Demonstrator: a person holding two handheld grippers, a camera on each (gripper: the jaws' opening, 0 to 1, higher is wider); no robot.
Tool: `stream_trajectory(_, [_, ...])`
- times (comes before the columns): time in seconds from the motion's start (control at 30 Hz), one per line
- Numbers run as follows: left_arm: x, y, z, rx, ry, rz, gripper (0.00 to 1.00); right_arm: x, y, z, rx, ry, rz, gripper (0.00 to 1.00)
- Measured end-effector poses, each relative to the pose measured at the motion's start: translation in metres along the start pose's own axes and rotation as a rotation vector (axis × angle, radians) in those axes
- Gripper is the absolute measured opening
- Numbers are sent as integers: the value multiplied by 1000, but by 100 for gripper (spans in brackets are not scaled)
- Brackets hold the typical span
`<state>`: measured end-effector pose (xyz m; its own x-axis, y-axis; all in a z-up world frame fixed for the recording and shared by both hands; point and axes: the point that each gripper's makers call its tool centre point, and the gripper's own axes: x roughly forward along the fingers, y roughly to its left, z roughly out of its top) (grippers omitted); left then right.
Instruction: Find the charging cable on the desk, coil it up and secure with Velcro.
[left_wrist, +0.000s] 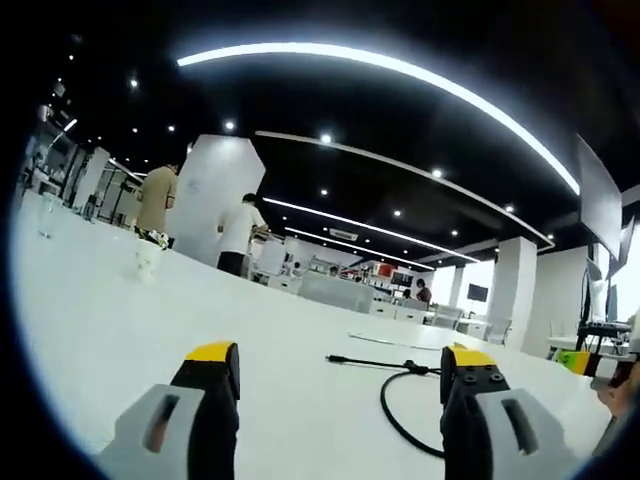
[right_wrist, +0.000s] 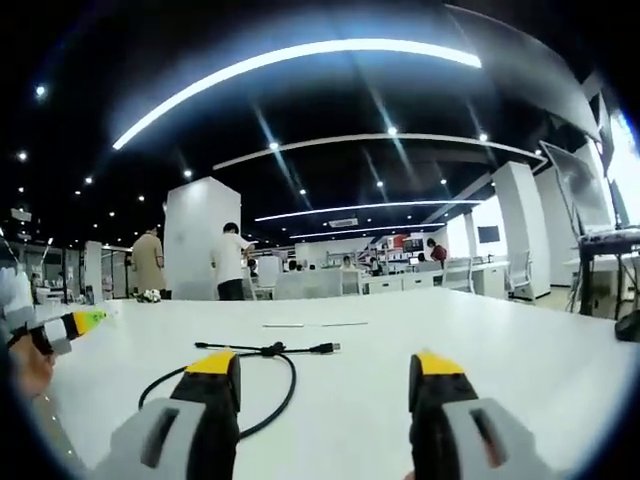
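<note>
On the white desk (right_wrist: 520, 350), the black charging cable (right_wrist: 262, 352) lies loose and uncoiled ahead of both tools. Judged stage: locating done, gathering not begun; next, a pinch near one plug. Left gripper (left_wrist: 335, 372) and right gripper (right_wrist: 325, 378) stand spread, apparently touching nothing. Velcro unidentifiable.

Wide white glossy table (right_wrist: 500, 350) running far back into a big open office. Beyond its far edge, two standing people: one in a tan top (left_wrist: 156, 197), one in a white shirt (left_wrist: 241, 228), both beside a tall white block-shaped pillar (left_wrist: 210, 195). Long curved white ceiling light strip (right_wrist: 300, 55) overhead on a black ceiling. Small pale object (left_wrist: 148, 255) far off on the table, possibly a vase.
</note>
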<state>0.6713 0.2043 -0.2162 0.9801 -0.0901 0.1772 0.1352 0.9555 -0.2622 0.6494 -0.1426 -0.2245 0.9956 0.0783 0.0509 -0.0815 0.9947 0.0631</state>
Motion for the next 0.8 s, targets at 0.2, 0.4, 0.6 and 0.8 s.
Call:
stream_trajectory(0.2, [1,-9,0,11,4,-23,82,-2,1,0,22,-15,8,68])
stream_trajectory(0.4, [2,-13,-2,-3,9,-32,82,-3,6,-1,22,-18,20,67])
stream_trajectory(0.6, [-2,-9,0,-5,0,-17,82,-2,8,-5,31,1,11,67])
stream_trajectory(0.8, [-6,1,0,19,-1,22,82,0,14,-6,3,7,14,69])
